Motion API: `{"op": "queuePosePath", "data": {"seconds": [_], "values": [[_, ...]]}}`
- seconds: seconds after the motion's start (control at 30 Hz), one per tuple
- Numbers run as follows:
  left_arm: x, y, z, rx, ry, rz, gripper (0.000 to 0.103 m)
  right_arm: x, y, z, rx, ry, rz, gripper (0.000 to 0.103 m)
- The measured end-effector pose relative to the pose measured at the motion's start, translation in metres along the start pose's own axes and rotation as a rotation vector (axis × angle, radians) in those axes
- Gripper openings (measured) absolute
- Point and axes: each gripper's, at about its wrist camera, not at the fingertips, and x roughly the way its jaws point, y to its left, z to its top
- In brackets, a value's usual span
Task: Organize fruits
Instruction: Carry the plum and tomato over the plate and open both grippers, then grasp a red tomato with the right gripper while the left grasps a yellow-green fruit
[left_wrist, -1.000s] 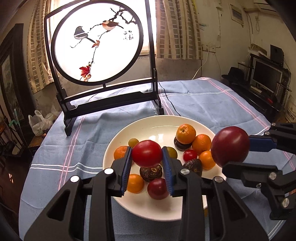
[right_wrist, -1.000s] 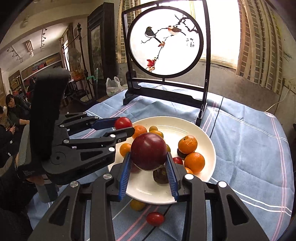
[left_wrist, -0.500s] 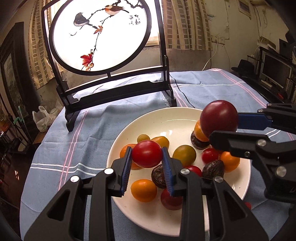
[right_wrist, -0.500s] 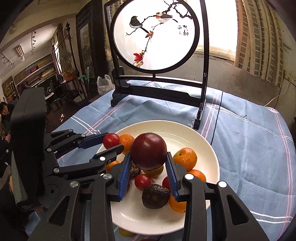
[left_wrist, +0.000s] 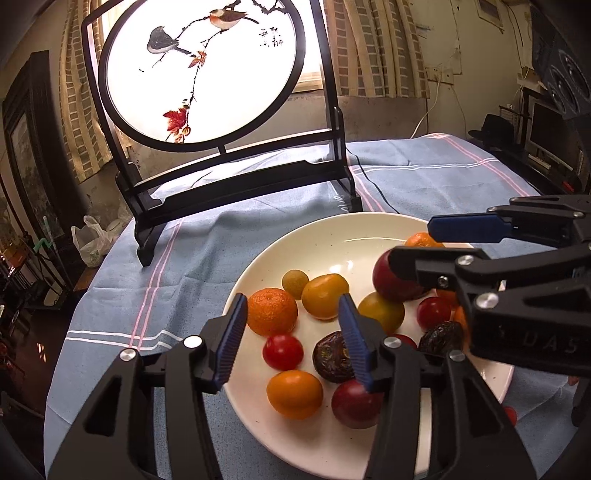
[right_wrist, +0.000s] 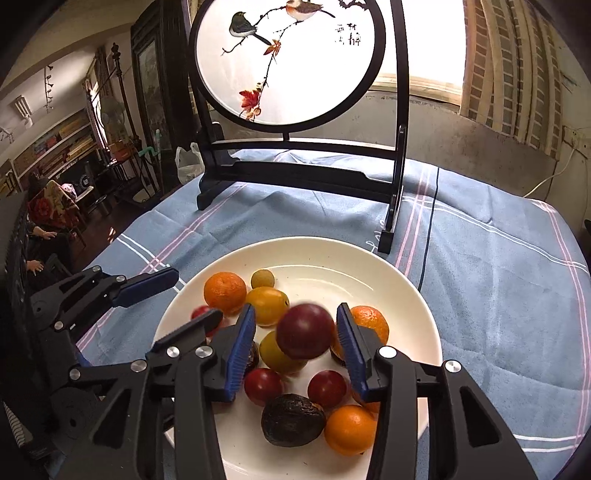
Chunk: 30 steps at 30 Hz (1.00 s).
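A white plate (left_wrist: 332, 236) (right_wrist: 369, 266) on the blue cloth holds several fruits: oranges, yellow and red tomatoes, dark wrinkled fruits. My left gripper (left_wrist: 293, 338) is open and empty just above the plate's left part; a small red tomato (left_wrist: 282, 352) lies on the plate below it. My right gripper (right_wrist: 295, 347) is open over the plate's middle. A large dark red plum (right_wrist: 304, 336) sits blurred between its pads, touching neither; in the left wrist view the plum (left_wrist: 391, 284) rests among the fruits.
A round bird-painted screen on a black stand (left_wrist: 236, 184) (right_wrist: 303, 173) stands behind the plate with a cable beside it. A small red fruit (left_wrist: 509, 415) lies on the cloth off the plate's right rim. A person sits at far left (right_wrist: 40, 214).
Both grippers came down over the plate and opened. The left let go of the red tomato, which now lies on the plate. The right released the plum, which drops among the fruits.
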Motion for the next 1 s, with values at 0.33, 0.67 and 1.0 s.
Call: {"op": "queuePosePath", "data": {"seconds": [0.33, 0.67, 1.0], "values": [[-0.022, -0.001, 0.001, -0.001, -0.031, 0.006, 0.056, -0.056, 0.004, -0.005, -0.05, -0.074, -0.011, 0.051], [-0.074, -0.006, -0.041, 0.013, -0.058, -0.052, 0.063, -0.106, 0.016, -0.085, -0.134, -0.067, 0.035, 0.052], [-0.091, -0.026, -0.099, 0.045, 0.056, -0.182, 0.064, -0.057, 0.013, -0.146, -0.162, 0.147, -0.009, 0.049]]}}
